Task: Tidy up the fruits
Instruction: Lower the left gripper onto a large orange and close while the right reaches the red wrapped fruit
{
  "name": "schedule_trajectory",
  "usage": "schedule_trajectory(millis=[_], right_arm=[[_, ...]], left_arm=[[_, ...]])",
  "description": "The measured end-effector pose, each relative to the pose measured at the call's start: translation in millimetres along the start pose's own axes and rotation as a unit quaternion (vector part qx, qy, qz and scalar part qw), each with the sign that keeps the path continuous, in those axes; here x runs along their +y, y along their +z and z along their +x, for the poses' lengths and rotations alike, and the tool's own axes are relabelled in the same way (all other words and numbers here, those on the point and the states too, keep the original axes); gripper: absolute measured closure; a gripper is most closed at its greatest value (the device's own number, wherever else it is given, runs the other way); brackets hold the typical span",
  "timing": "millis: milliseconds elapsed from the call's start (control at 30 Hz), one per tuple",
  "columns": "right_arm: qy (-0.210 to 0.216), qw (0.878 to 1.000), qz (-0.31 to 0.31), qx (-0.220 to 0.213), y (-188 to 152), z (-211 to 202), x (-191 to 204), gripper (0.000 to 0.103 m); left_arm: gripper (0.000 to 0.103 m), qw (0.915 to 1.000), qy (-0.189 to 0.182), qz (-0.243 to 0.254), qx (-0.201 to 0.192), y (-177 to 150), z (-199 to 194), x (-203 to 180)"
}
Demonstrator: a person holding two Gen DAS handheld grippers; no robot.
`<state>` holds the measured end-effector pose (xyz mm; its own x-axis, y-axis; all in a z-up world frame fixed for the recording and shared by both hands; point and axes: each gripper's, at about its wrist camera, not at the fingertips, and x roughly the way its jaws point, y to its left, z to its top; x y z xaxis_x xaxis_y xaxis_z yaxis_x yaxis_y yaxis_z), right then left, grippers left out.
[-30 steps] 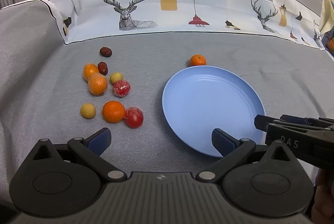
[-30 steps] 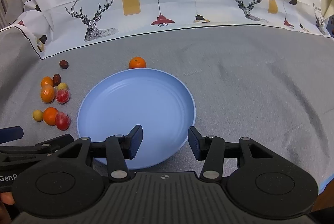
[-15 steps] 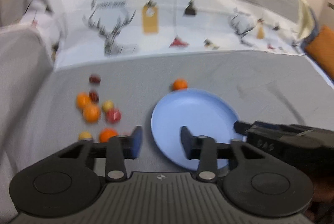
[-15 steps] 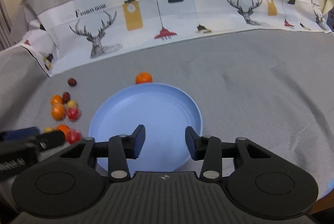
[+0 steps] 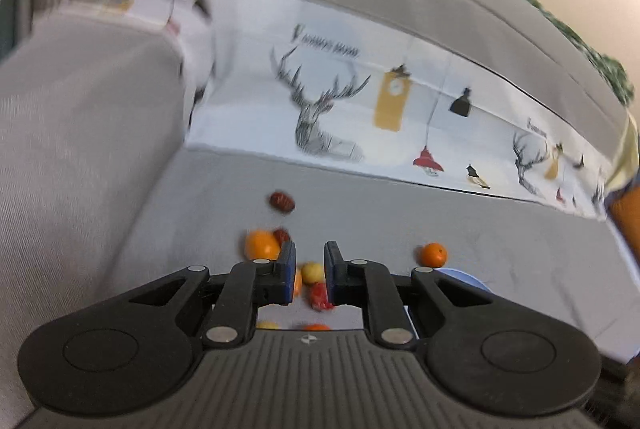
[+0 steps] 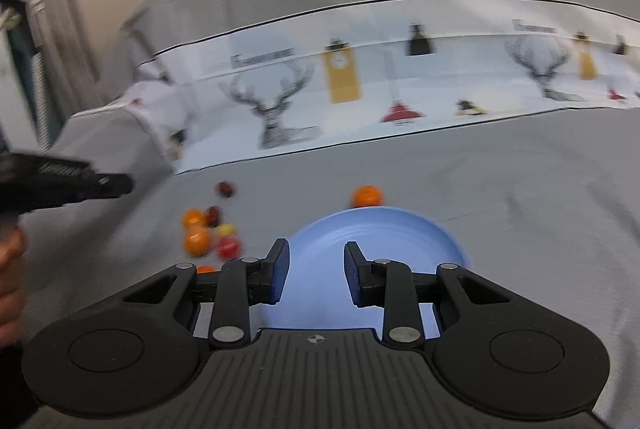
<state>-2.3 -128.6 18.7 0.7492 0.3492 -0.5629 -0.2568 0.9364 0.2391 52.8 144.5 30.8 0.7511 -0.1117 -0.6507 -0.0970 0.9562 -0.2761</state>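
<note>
Your blue plate (image 6: 384,229) lies on the grey cloth (image 6: 520,189) and has no fruit in it. One small orange (image 6: 366,196) sits just past its far rim. The other fruits lie in a bunch (image 6: 210,233) on the cloth to the left of the plate, with a dark red date (image 6: 226,189) a bit farther back. Your left gripper (image 5: 310,265) has just closed to a thin gap and grips nothing; a little yellow fruit (image 5: 311,272) shows on the cloth beyond the gap. Your right gripper (image 6: 316,269) has been closing too, and is empty over the plate. The right view shows nearly the whole plate; the left view shows only a sliver (image 5: 464,275).
</note>
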Motion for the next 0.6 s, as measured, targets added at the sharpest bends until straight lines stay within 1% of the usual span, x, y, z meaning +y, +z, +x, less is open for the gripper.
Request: schedule_trajectory(millis=[167, 300, 433, 500, 567, 600], right_arm=[[0.029, 0.996, -0.085, 0.008, -6.9, 17.5, 32.1, 0.071], [0.041, 0.992, -0.119, 0.021, -12.1, 36.4, 51.5, 0.071], [0.044, 0.986, -0.16, 0.034, -19.8, 58.9, 71.4, 0.07], [0.046, 0.983, -0.175, 0.041, -23.1, 68.3, 78.8, 0.07], [0.042, 0.979, -0.192, 0.049, -26.1, 79.7, 85.7, 0.07], [0.04, 0.978, -0.198, 0.051, -27.2, 85.5, 88.6, 0.07]], left_arm=[[0.087, 0.9988, -0.01, -0.022, 0.042, -1.3, 21.1, 11.0], [0.086, 0.9957, -0.006, -0.053, 0.075, -3.8, 41.7, 22.1], [0.085, 0.9917, -0.003, -0.085, 0.097, -5.9, 52.7, 33.8], [0.083, 0.9897, 0.002, -0.094, 0.108, -6.6, 57.6, 37.7], [0.076, 0.988, 0.014, -0.096, 0.12, -9.2, 62.4, 40.2], [0.075, 0.987, 0.02, -0.095, 0.128, -10.4, 65.2, 40.7]])
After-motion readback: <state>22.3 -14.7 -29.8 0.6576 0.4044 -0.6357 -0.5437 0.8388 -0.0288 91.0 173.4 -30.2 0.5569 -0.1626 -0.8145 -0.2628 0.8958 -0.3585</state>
